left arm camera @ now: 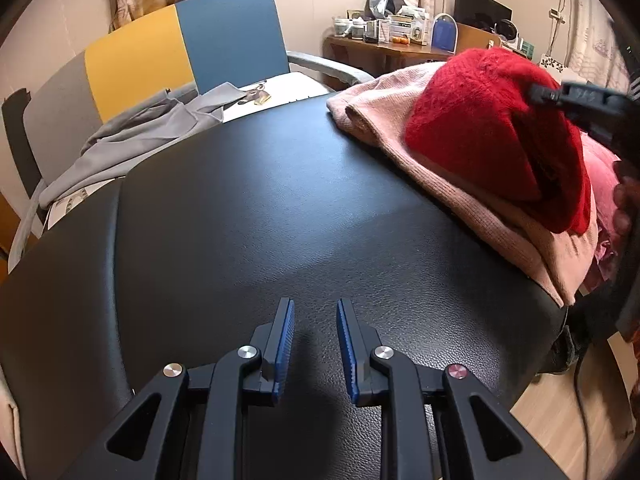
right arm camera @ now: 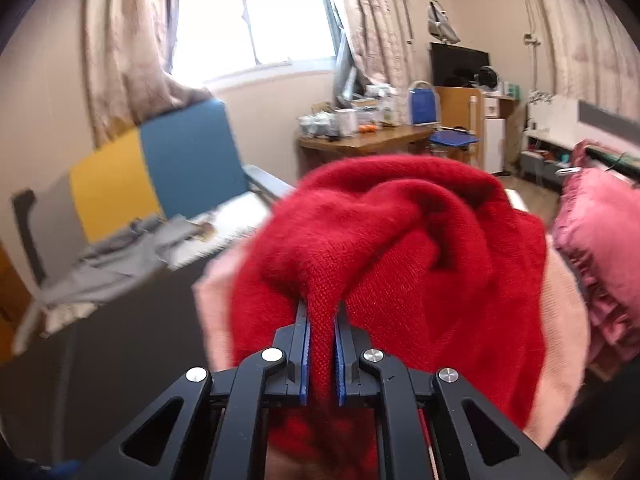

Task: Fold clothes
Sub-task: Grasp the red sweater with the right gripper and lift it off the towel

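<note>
Pinching red sweater (right arm camera: 400,248) fold in right gripper (right arm camera: 321,320), centre frame | left gripper (left arm camera: 315,312) open, empty, over black table (left arm camera: 240,220) | we judge risk: thin pinch slips, pink garment (left arm camera: 380,120) drags along

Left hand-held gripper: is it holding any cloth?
No, the left hand-held gripper is open over the bare black table.

Bright curtained window (right arm camera: 256,16), yellow-and-blue chair (left arm camera: 188,48), cluttered wooden desk (left arm camera: 384,50), wood floor (left arm camera: 560,412)
</note>
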Motion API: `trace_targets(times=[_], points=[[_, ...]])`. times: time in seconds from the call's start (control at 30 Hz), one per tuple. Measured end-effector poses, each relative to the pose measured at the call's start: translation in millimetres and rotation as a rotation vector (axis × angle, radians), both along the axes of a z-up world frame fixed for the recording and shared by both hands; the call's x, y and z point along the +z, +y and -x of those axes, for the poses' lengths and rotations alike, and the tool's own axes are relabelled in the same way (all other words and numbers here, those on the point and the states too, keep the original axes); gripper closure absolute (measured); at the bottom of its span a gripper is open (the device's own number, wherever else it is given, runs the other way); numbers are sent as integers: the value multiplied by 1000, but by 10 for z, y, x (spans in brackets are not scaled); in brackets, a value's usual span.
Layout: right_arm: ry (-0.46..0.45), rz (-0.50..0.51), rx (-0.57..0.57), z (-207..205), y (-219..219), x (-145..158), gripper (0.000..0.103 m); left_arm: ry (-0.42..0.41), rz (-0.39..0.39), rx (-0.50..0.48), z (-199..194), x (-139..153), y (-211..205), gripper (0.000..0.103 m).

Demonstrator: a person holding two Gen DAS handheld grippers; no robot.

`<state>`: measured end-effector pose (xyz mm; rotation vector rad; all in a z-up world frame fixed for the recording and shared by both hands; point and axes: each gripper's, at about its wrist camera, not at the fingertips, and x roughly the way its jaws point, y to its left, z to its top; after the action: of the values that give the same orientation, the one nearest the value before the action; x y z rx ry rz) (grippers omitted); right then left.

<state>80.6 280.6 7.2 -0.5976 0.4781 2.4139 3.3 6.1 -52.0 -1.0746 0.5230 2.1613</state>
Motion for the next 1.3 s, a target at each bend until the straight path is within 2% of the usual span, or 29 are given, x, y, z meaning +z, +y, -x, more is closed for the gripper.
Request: trace_targets(times=[0.2, 0.27, 0.43, 0.53, 0.67, 0.77, 0.8, 0.83, 0.87, 0.9, 0.93, 1.0, 1.1, 1.2, 1.3], points=[[73, 23, 169, 157, -552, 110, 94, -26, -61, 12, 159, 156, -22, 82], [75, 40, 218, 233, -721, 18, 94, -45, -93, 31, 246, 242, -9, 82], [45, 121, 317, 306, -1108, -314, 94, -114, -168, -29, 414, 414, 101, 81], [-7, 169, 377, 331, -1266, -553, 94, -121, -169, -58, 435, 427, 226, 78], [-60, 196, 399, 319, -1318, -818, 92, -178, -164, -129, 473, 329, 450, 69], [-49, 234, 364, 176, -1235, -882, 85, -215, -175, -197, 439, 257, 639, 56], [-26, 229, 334, 79, -1192, -853, 73, -223, -180, -220, 425, 236, 702, 49], [-2, 224, 304, -19, -1149, -824, 66, -232, -186, -244, 410, 214, 765, 42], [21, 213, 269, -116, -1101, -787, 53, -230, -194, -250, 401, 207, 811, 38], [44, 192, 224, -211, -1045, -736, 43, -224, -211, -252, 393, 208, 848, 27], [68, 172, 179, -306, -988, -684, 41, -220, -244, -261, 380, 216, 875, 14], [104, 162, 92, -460, -820, -601, 31, -198, -300, -272, 340, 228, 925, 0], [127, 199, -20, -573, -544, -574, 29, -147, -267, -297, 243, 173, 1075, 0], [138, 236, -110, -645, -319, -541, 29, -143, -234, -325, 173, 114, 1172, 0], [126, 253, -169, -648, -162, -537, 28, -107, -168, -317, 144, 25, 1316, 0]])
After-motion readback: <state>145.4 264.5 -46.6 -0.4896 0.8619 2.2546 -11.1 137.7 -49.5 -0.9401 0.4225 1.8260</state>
